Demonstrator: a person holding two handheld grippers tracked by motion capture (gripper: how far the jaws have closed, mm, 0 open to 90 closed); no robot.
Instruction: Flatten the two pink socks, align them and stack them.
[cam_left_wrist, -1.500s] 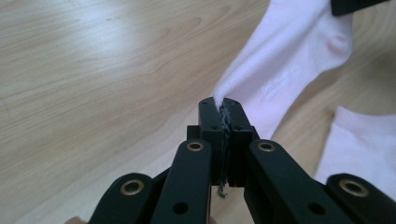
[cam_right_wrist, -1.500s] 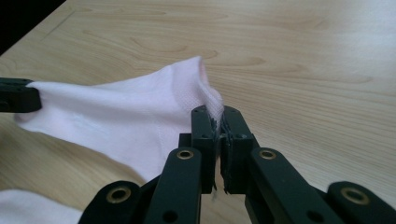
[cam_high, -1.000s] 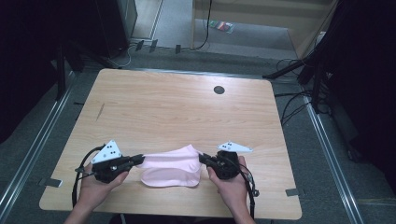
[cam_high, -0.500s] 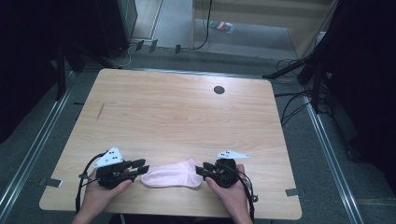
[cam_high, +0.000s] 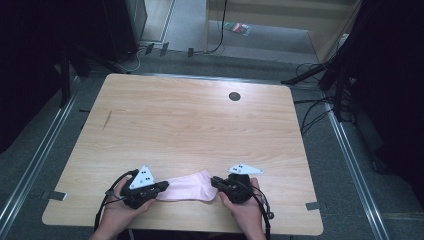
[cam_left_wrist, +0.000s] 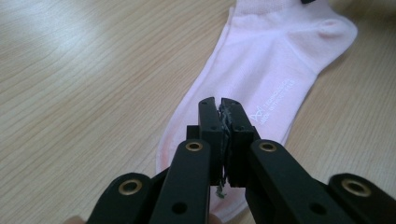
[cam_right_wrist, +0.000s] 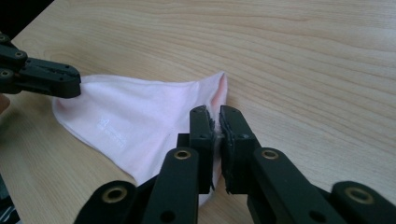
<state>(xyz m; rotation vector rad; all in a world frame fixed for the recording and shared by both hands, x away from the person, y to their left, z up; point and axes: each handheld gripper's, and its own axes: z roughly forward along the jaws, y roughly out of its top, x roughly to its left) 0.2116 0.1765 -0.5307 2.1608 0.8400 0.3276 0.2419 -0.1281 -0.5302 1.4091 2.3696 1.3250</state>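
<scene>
A pink sock (cam_high: 187, 187) lies flat on the wooden table (cam_high: 200, 120), close to its front edge, stretched between my two grippers. My left gripper (cam_high: 162, 187) sits at the sock's left end. In the left gripper view its jaws (cam_left_wrist: 218, 103) have just been closing and stand together over the sock (cam_left_wrist: 261, 65), pinching its toe end. My right gripper (cam_high: 215, 181) is at the other end. Its jaws (cam_right_wrist: 215, 112) have likewise just been closing and are shut on the cuff edge of the sock (cam_right_wrist: 140, 116). The left gripper (cam_right_wrist: 70, 86) shows farther off, clamped on the far end.
A dark round hole (cam_high: 234, 96) sits in the tabletop at the back right. The front edge runs just below both hands. Cables (cam_high: 310, 110) trail on the floor right of the table, and metal rails run along both sides.
A second ago the sock was held up and spread wide. It now lies lower, flatter and narrower on the table. Both hands have sunk, and the left one has shifted a little.
</scene>
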